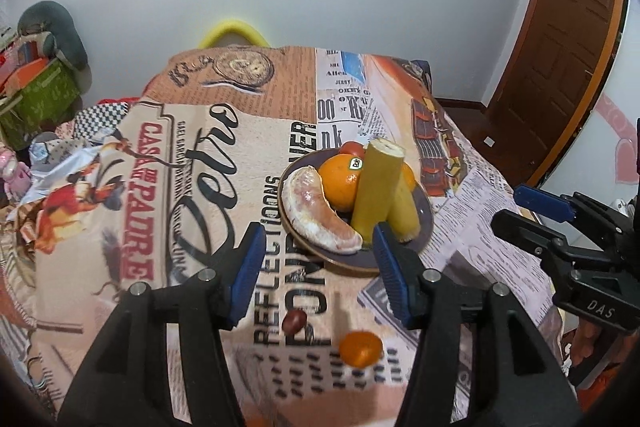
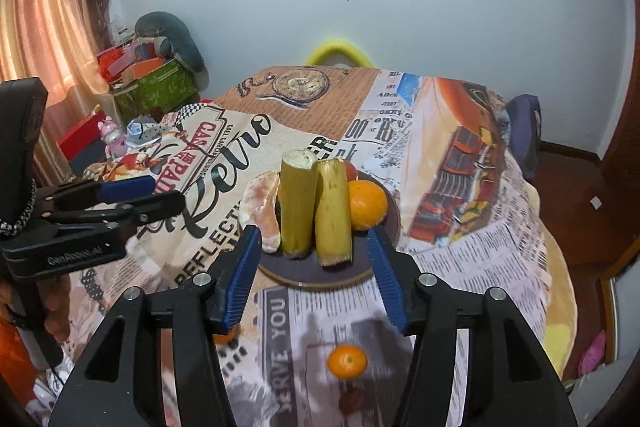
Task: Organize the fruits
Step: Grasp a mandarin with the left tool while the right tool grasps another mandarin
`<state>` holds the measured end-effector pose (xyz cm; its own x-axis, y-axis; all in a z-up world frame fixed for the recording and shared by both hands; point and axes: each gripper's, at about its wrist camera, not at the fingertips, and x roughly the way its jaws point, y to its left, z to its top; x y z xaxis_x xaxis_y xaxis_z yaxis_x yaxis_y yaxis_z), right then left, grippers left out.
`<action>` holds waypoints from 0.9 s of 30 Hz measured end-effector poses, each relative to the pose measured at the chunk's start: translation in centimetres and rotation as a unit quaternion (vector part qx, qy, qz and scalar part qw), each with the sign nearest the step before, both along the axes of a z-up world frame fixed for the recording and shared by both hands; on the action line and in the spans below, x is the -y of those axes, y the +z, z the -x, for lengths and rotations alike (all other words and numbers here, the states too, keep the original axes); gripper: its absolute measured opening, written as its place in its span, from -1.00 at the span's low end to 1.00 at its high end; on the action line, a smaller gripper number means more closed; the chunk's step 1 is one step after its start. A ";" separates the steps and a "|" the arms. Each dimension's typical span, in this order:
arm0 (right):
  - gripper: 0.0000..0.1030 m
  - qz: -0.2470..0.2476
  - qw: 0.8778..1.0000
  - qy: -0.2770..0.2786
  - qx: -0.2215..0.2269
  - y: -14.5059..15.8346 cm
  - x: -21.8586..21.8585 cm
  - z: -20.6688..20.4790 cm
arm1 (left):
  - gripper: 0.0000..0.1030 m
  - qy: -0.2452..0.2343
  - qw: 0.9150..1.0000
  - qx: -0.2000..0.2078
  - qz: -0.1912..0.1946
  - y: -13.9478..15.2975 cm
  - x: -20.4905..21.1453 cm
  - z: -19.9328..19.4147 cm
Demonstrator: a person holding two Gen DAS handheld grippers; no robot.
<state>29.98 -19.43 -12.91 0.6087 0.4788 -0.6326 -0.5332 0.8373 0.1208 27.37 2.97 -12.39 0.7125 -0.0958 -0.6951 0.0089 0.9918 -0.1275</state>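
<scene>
A dark plate (image 1: 356, 261) (image 2: 320, 273) on the printed tablecloth holds two cut banana pieces (image 1: 376, 185) (image 2: 298, 203), a large orange (image 1: 340, 179) (image 2: 366, 203), a peeled pomelo segment (image 1: 316, 211) (image 2: 262, 207) and a red fruit (image 1: 352, 148). Nearer me lie a small mandarin (image 1: 360, 348) (image 2: 347, 361) and a dark red fruit (image 1: 295, 321) (image 2: 352, 401). My left gripper (image 1: 318, 267) is open and empty above the cloth, just before the plate. My right gripper (image 2: 314, 275) is open and empty, also facing the plate; it shows in the left wrist view (image 1: 536, 203).
The table (image 1: 200, 187) drops off at left and right. Boxes and toys (image 2: 152, 83) are piled at the far left by a curtain. A wooden door (image 1: 568, 59) is at the right. A yellow chair back (image 2: 338, 53) stands behind the table.
</scene>
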 end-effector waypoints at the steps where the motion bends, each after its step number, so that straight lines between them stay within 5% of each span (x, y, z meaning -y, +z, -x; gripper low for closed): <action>1: 0.01 0.000 1.000 -0.003 0.001 0.2 0.3 0.5 | 0.10 0.001 1.000 0.002 -0.002 0.2 0.0 0.4; 12: 0.15 0.017 1.000 -0.024 0.008 -0.2 2.3 4.0 | 0.13 0.000 1.000 -0.016 -0.012 -0.8 0.9 4.2; 27: 0.15 0.043 0.996 -0.032 -0.069 -6.4 3.2 2.9 | 0.13 -0.031 0.994 -0.104 0.006 -8.3 3.7 3.3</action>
<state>27.12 -22.67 -19.34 0.5400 0.3818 -0.7500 -0.4618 0.8795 0.1152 24.07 -0.77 -20.70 0.5456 -0.1440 -0.8256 0.0412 0.9885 -0.1452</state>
